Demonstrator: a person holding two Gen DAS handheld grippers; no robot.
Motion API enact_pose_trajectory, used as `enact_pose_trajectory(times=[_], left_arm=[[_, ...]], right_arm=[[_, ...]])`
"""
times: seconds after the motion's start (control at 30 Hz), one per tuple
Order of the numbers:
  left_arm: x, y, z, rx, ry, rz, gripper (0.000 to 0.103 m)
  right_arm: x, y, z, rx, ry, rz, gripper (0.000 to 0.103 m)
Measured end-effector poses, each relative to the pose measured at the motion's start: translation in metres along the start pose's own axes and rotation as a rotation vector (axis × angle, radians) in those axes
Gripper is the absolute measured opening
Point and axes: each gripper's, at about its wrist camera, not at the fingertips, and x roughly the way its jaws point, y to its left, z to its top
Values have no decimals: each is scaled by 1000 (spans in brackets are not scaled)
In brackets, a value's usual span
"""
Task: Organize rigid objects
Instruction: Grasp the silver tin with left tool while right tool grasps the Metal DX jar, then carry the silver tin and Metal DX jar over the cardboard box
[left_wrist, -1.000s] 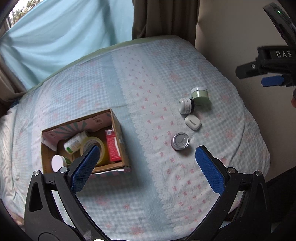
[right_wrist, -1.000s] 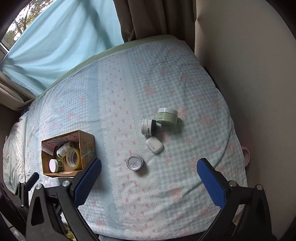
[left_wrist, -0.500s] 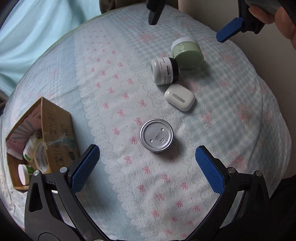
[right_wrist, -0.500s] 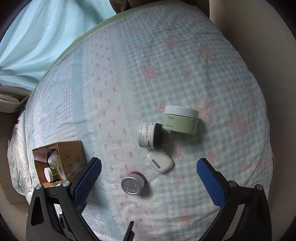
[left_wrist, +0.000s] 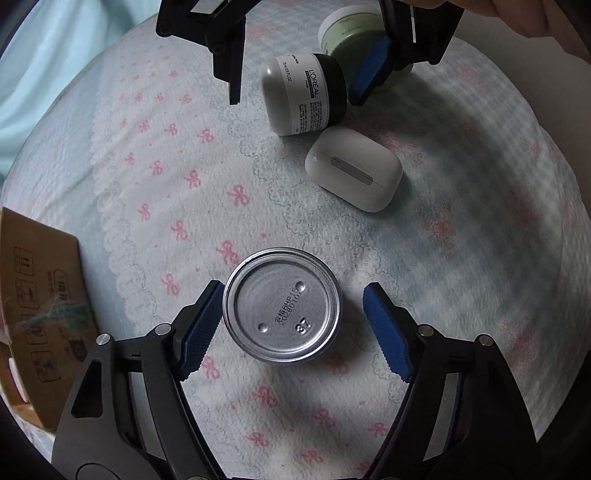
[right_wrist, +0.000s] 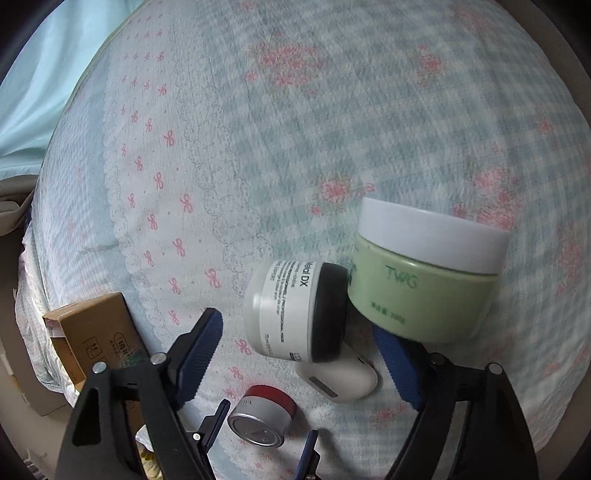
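Note:
A small silver tin (left_wrist: 281, 305) with a red band stands on the bed cover between the jaws of my open left gripper (left_wrist: 291, 328); its left pad touches or nearly touches the tin, the right pad stands clear. The tin also shows in the right wrist view (right_wrist: 263, 417). My right gripper (right_wrist: 299, 354) is open around a white jar with a black lid (right_wrist: 299, 314) lying on its side, also in the left wrist view (left_wrist: 304, 98). A green jar with a white lid (right_wrist: 424, 273) leans against it. A white earbud case (left_wrist: 352, 173) lies between jar and tin.
A cardboard box (left_wrist: 40, 314) stands at the left, also in the right wrist view (right_wrist: 92, 332). The checked bed cover with pink bows (left_wrist: 461, 258) falls away at the right. A light blue curtain (right_wrist: 33, 74) hangs behind.
Both grippers have dropped close to the bed. The left one now straddles the silver tin and has narrowed. The right one now straddles the black-lidded jar.

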Motion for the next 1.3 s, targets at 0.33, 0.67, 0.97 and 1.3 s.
enact_pose_trajectory(times=[0.33,0.67,0.97,1.3], left_arm=[[5,9,9,-41,24,-27,51],[-1,29,7,-78,33,-28,51],[-36,46,15,-124,-17,-9,51],[-126,62,17,-163,-117,20,51]], right_arm=[[11,-4,13,21,33,-40,52],[9,12,4,7,26,-39,51],[-32,33,-12,-23,-26,4,51],[-115,52,-50,-81,-130,22,51]])
